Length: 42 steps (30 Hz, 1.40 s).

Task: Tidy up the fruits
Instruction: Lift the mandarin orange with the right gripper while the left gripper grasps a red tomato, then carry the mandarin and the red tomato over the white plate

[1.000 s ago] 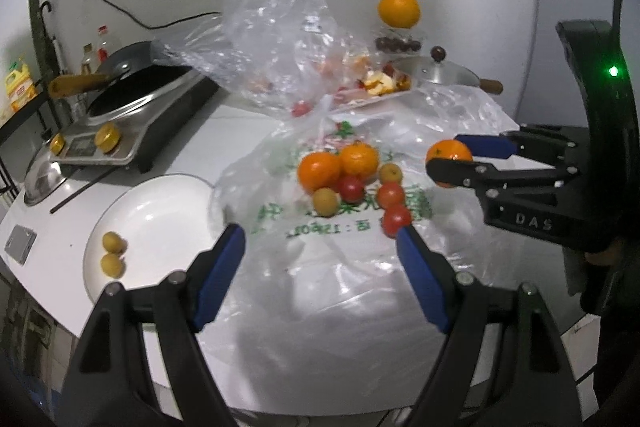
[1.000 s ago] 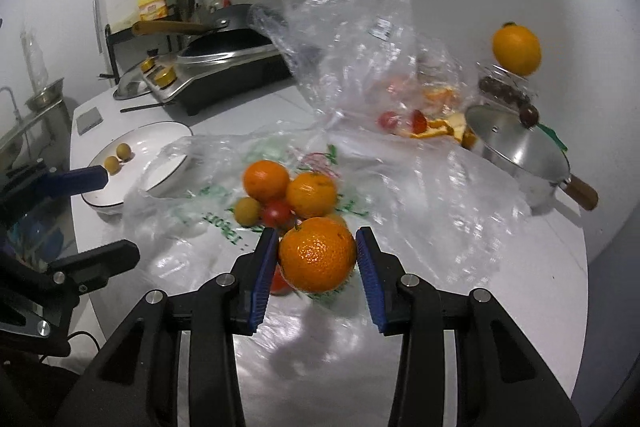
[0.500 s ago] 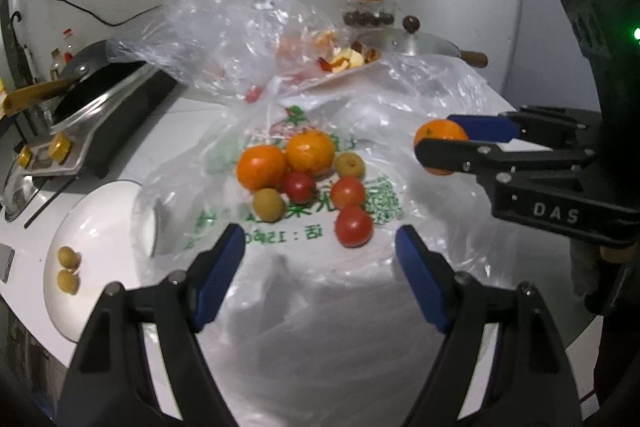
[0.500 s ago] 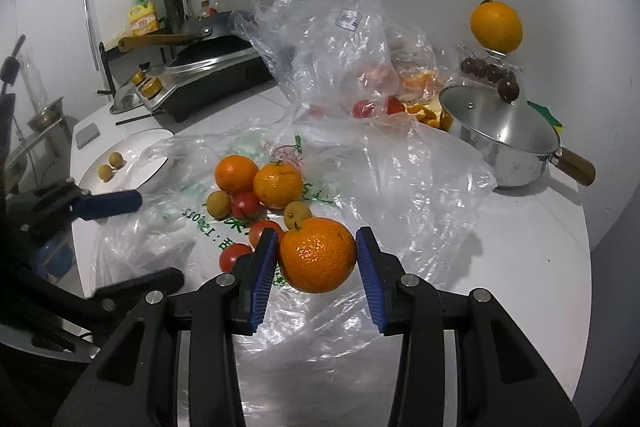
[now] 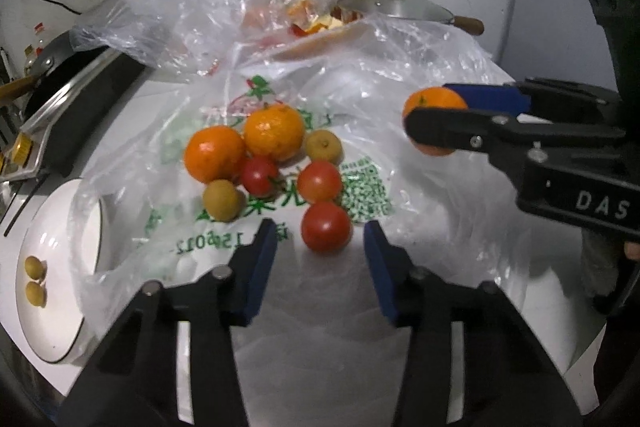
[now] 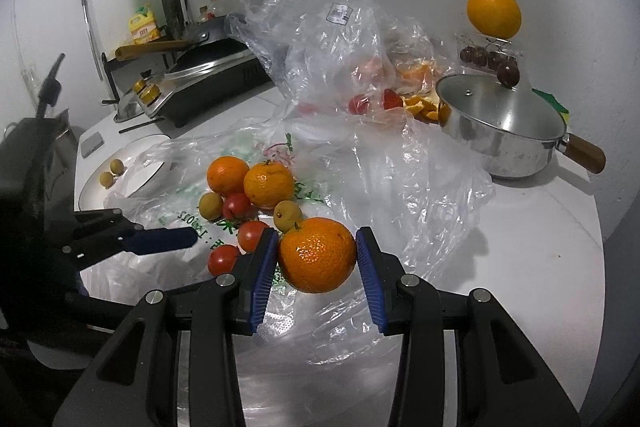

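The right gripper pinches a mandarin between its blue pads, holding it clear above the crinkled plastic bag that lies spread over the white counter. The left gripper hangs spread and empty, its pads either side of a red tomato lying on the bag — near it, but not yet touching. Beyond that tomato sit the rest of the pile: two more mandarins, two more tomatoes and two small yellow-green fruits, all close together on the printed plastic. Off to the left stands a white plate with two little yellowish fruits already in it, and one edge of the bag drapes over its rim. To my eye the tomato wants a gentle squeeze — it's soft and sits on slippery film, so close low and square on it, lift straight up, and mind the bag doesn't come along.
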Tool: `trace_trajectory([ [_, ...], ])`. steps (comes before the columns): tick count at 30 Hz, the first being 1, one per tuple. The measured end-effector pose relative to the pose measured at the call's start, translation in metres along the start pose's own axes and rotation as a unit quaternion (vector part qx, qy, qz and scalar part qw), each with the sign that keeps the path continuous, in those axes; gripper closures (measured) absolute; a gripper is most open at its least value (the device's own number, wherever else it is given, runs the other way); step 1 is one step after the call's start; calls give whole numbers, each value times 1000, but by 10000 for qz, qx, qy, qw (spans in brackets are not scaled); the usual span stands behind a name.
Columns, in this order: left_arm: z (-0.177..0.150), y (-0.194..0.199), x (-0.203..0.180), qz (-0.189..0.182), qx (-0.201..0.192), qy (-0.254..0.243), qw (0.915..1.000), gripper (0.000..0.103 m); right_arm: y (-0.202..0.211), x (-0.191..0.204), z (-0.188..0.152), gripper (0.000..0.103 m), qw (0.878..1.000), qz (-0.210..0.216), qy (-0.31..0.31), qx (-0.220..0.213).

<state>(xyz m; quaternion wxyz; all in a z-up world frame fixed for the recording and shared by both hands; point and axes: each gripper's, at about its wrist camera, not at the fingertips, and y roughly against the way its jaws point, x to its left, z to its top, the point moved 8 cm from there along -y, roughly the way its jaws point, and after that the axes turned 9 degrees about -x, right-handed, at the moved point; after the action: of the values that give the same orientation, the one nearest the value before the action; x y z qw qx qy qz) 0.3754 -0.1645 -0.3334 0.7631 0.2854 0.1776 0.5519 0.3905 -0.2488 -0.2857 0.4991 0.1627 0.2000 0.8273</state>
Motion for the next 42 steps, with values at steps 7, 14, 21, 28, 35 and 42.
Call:
trace_trajectory([
  [7,-2,-13,-4,-148,131,-9,9998,74,-2,-1,0,61,10000,-7,-21,2],
  [14,-2,-11,-4,-248,119,5,9996,74,-3,-1,0,61,10000,-15,-14,7],
  [21,0,3,-1,-245,-18,9,9997,74,3,8,7,61,9999,-43,72,-69],
  [28,1,24,6,-199,-198,55,9996,74,12,27,15,61,9997,6,202,-153],
  [35,3,50,19,-145,-414,115,9990,74,21,48,24,61,9991,33,345,-230],
  [42,2,71,37,-54,-585,196,9981,74,25,73,32,61,9984,87,482,-275],
])
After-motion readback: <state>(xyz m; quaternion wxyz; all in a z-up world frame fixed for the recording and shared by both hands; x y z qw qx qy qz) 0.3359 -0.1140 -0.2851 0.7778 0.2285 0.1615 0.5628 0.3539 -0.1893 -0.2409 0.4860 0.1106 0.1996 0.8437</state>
